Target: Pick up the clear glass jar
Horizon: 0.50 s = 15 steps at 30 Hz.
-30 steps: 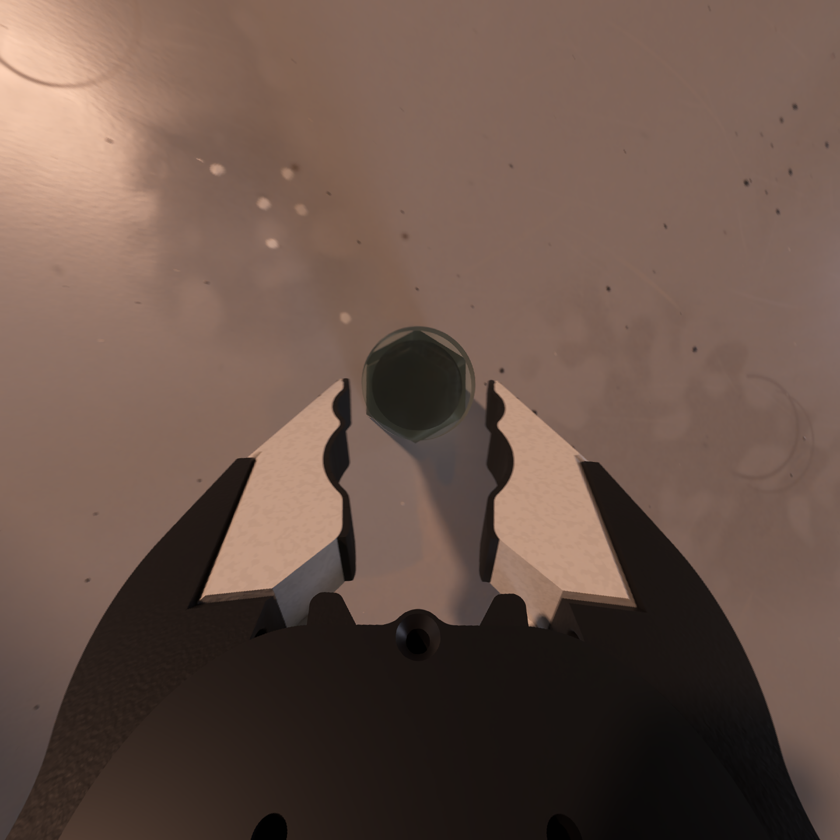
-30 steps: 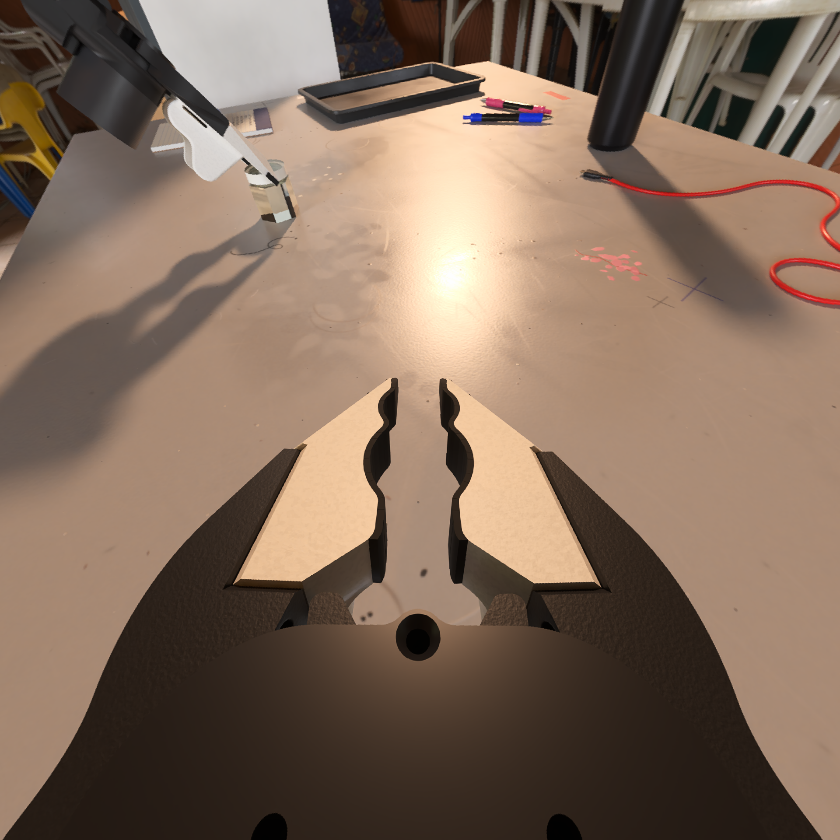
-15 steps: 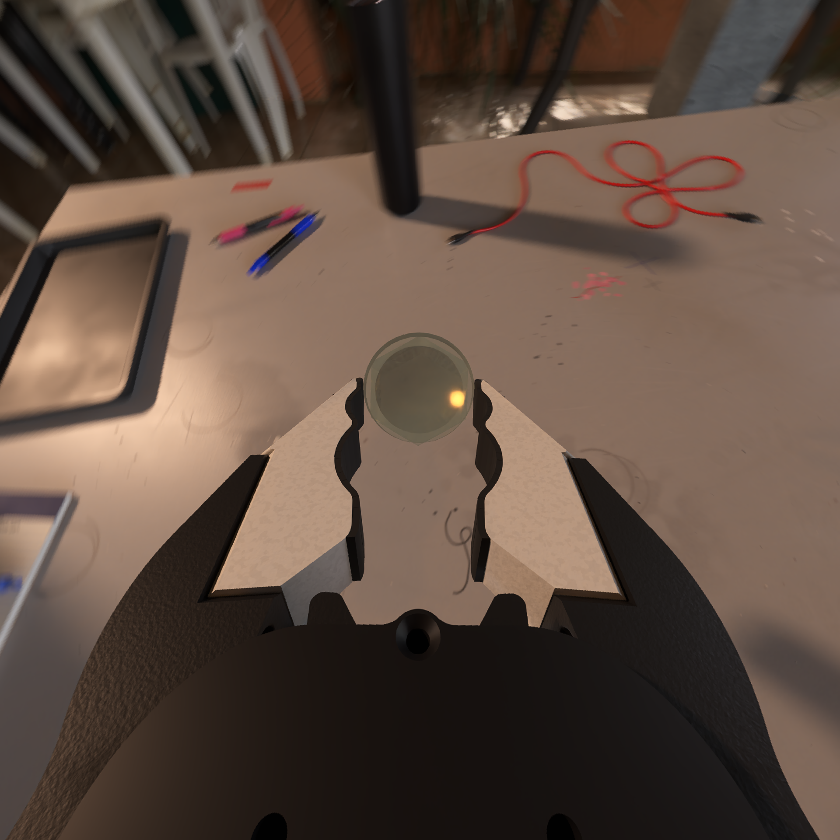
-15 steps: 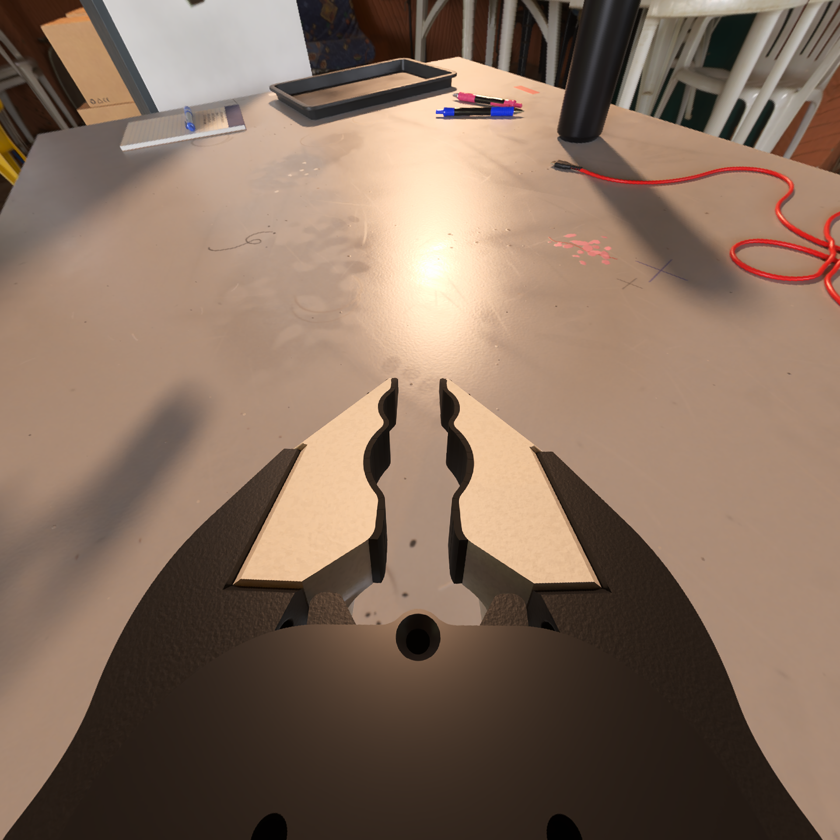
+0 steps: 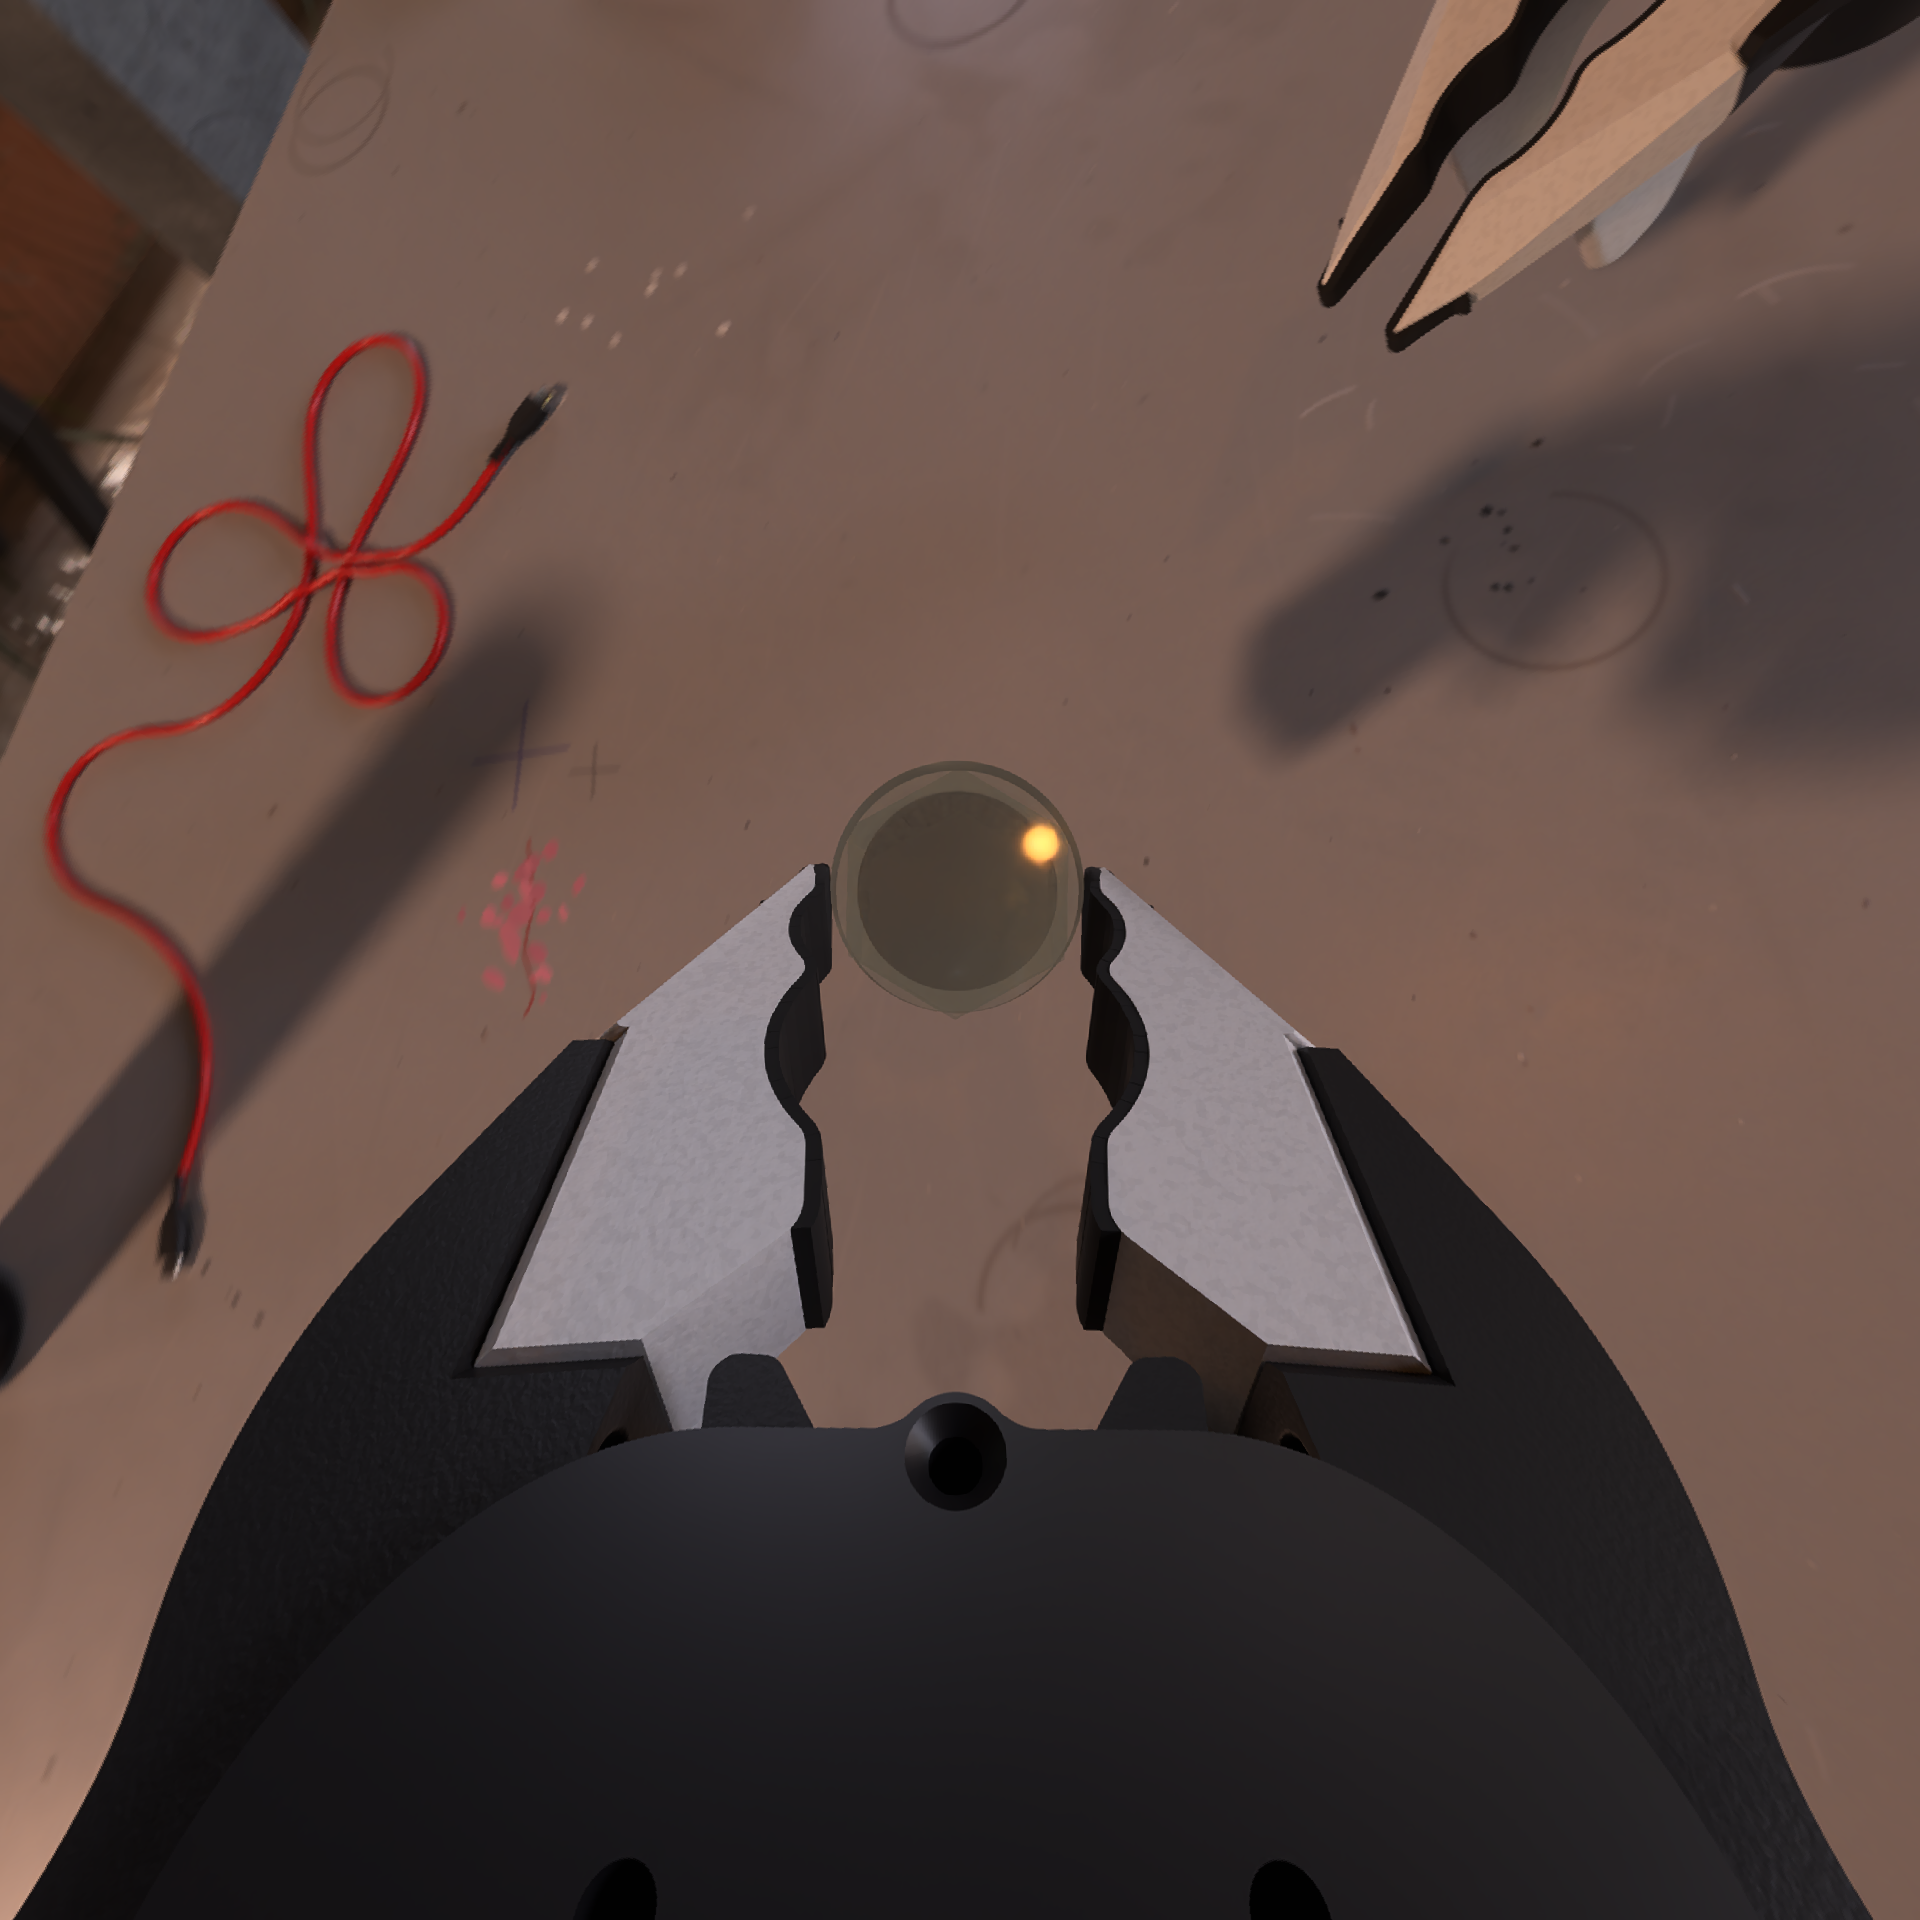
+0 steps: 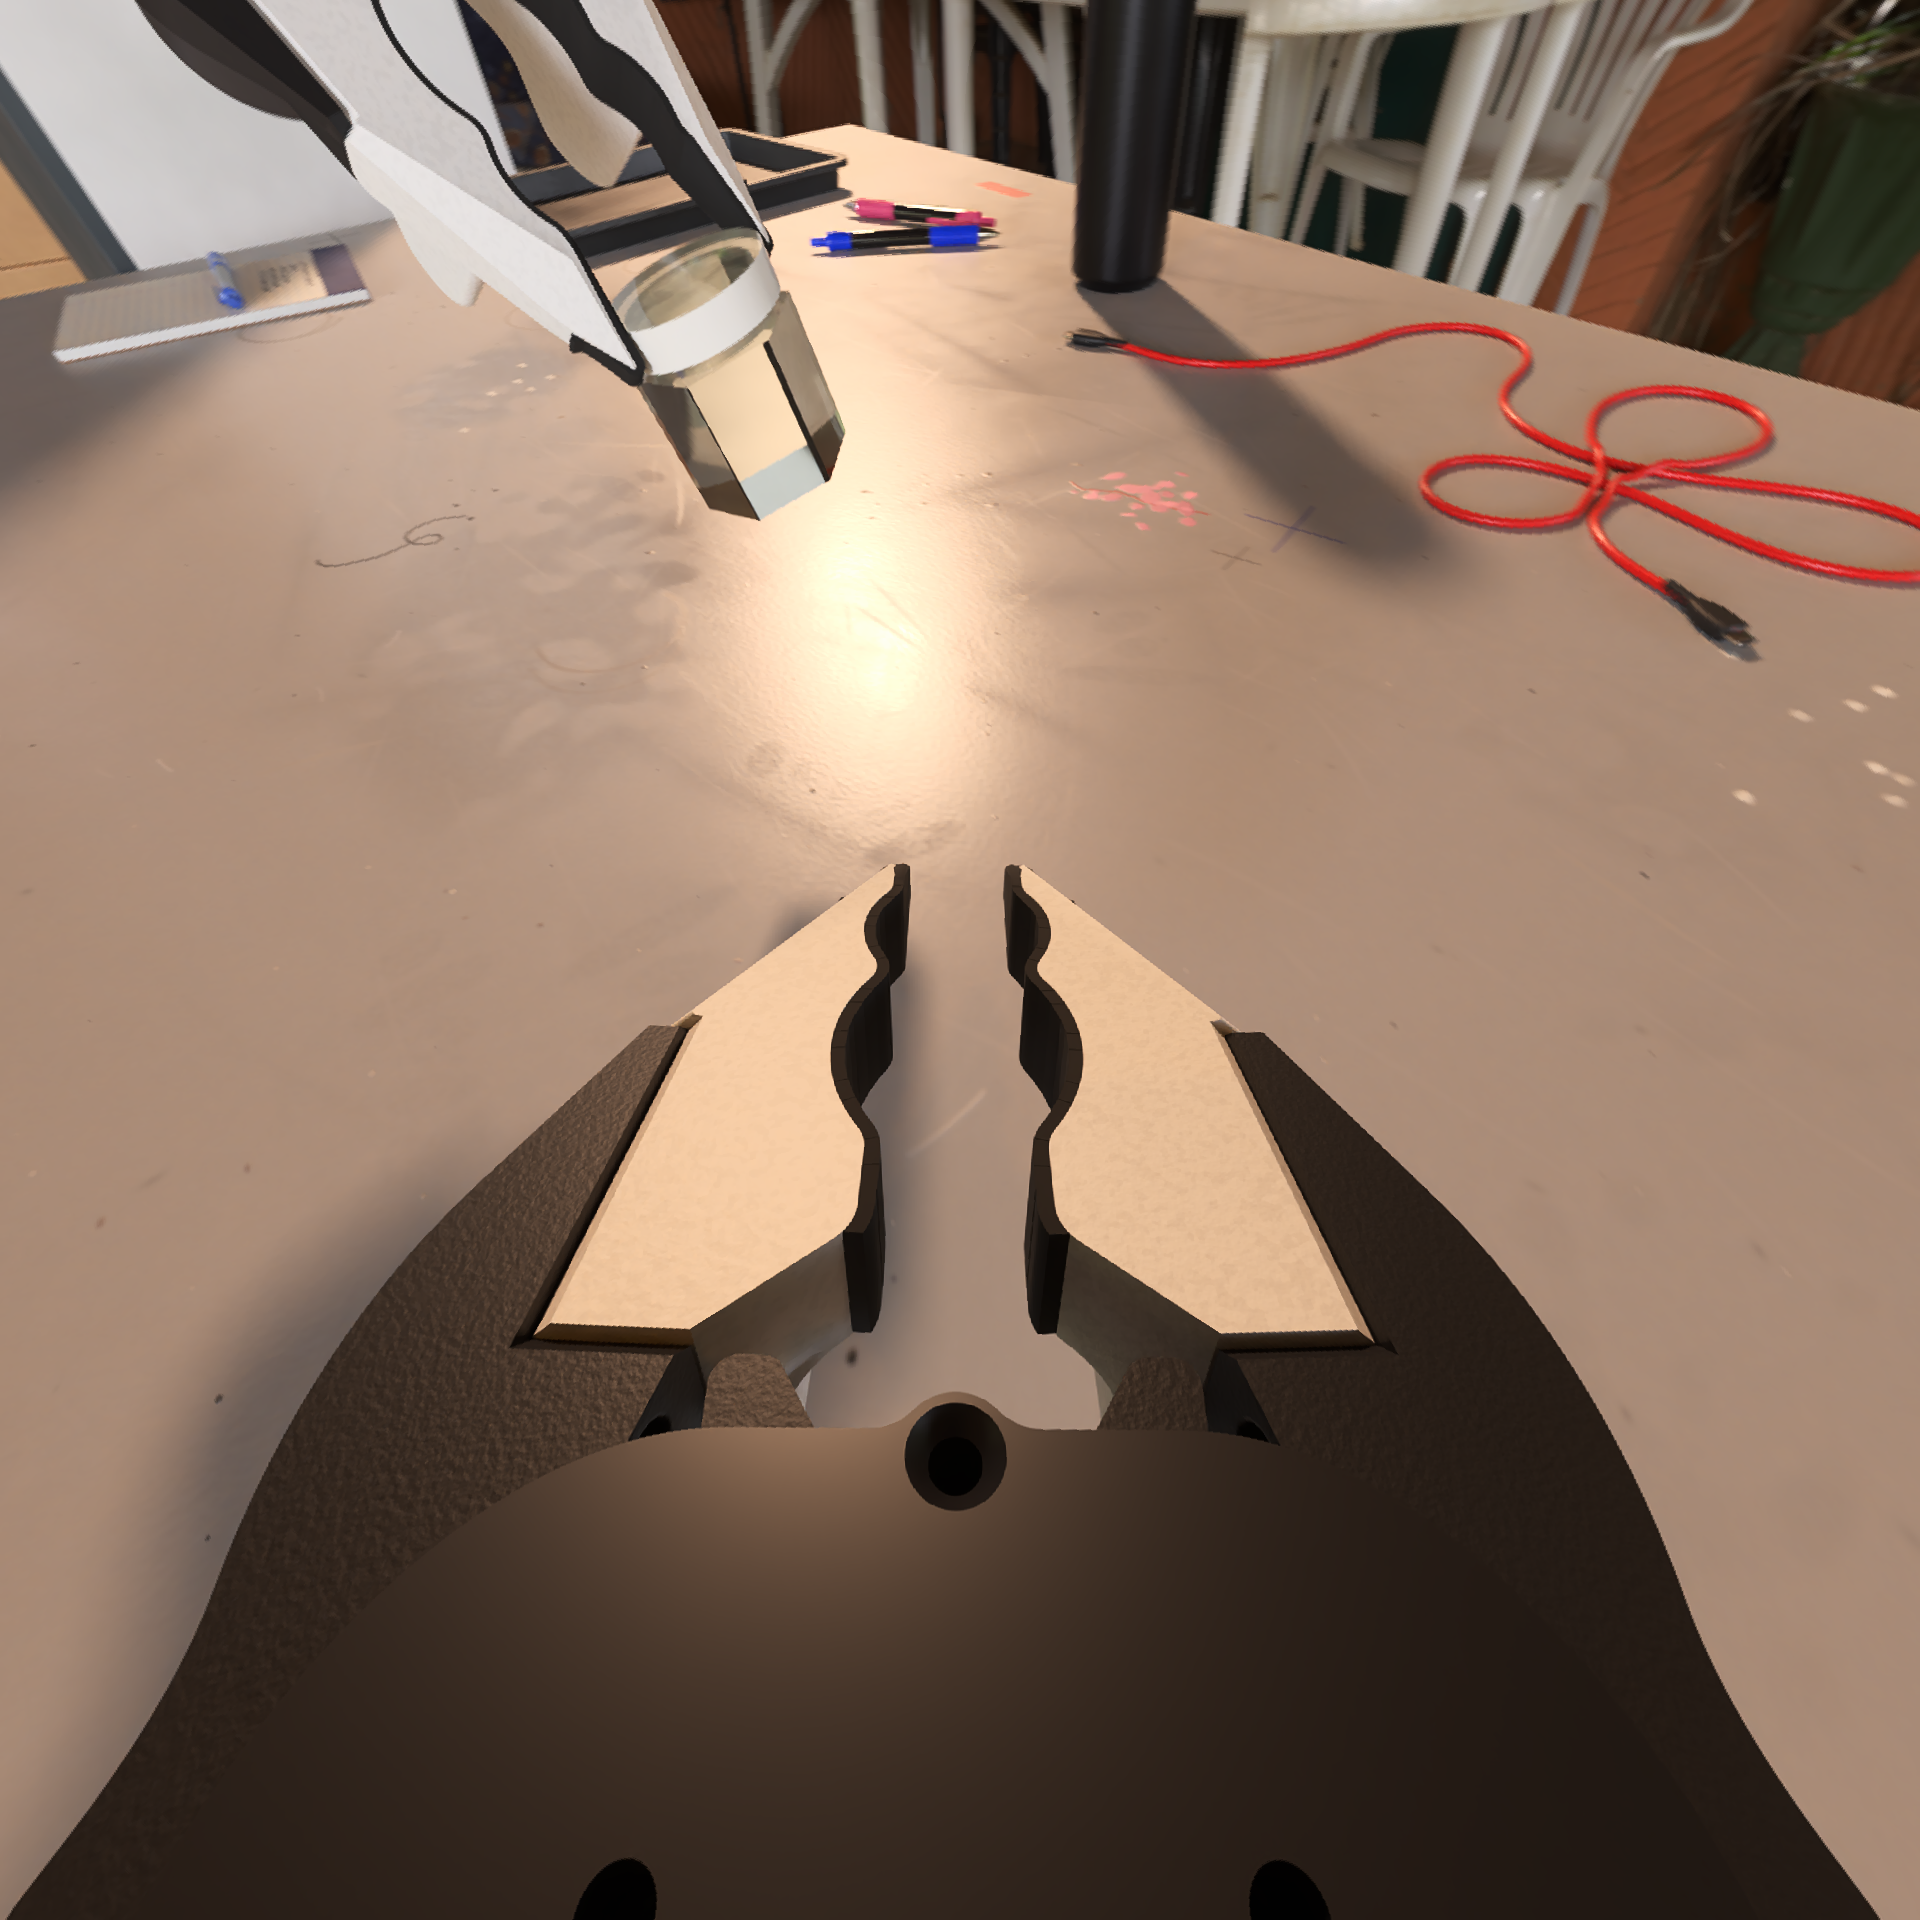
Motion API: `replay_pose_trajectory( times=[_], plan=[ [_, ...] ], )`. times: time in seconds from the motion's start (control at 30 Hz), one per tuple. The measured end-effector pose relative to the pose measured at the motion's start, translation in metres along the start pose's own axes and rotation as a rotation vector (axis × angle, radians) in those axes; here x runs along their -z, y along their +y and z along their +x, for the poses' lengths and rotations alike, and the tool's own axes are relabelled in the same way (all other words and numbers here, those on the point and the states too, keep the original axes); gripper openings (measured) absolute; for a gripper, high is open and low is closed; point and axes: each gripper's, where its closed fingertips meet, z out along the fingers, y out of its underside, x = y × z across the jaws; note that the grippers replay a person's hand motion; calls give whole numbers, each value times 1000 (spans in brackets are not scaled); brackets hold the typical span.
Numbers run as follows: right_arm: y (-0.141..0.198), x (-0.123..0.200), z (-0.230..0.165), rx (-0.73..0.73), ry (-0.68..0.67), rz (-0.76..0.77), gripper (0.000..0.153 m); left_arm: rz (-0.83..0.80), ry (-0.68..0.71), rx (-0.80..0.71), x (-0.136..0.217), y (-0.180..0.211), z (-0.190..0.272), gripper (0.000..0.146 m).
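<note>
The clear glass jar (image 5: 956,914) is gripped at its round rim between my left gripper's (image 5: 956,883) white fingers, and I look down into its mouth. In the right wrist view the jar (image 6: 758,436) hangs tilted in the left gripper (image 6: 696,301), well above the brown table (image 6: 416,831), and its faceted body is clear of the surface. My right gripper (image 6: 956,883) hovers low over the table with only a narrow gap between its tan fingers and nothing in it. It also shows in the left wrist view (image 5: 1361,312) at the upper right.
A red cable (image 6: 1600,488) lies coiled at the right and also shows in the left wrist view (image 5: 312,582). At the far end stand a black cylinder (image 6: 1122,156), two pens (image 6: 914,229), a black tray (image 6: 790,166) and a notepad (image 6: 208,301). White chairs stand beyond the table.
My left gripper closed on the jar's rim, lifted it off the table and carried it toward the table's middle, nearer the right gripper. The right gripper's jaws kept the same narrow gap.
</note>
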Motion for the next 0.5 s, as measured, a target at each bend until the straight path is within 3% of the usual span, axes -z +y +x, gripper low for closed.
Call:
replay_pose_trajectory(
  times=[0.13, 0.5],
  plan=[
    [8, 18, 12, -28, 60, 2, 18, 51, 105, 1, -21, -13, 1, 48],
    [22, 52, 34, -82, 180, 3, 18, -199, 354, -214, -42, -24, -5, 48]
  ],
)
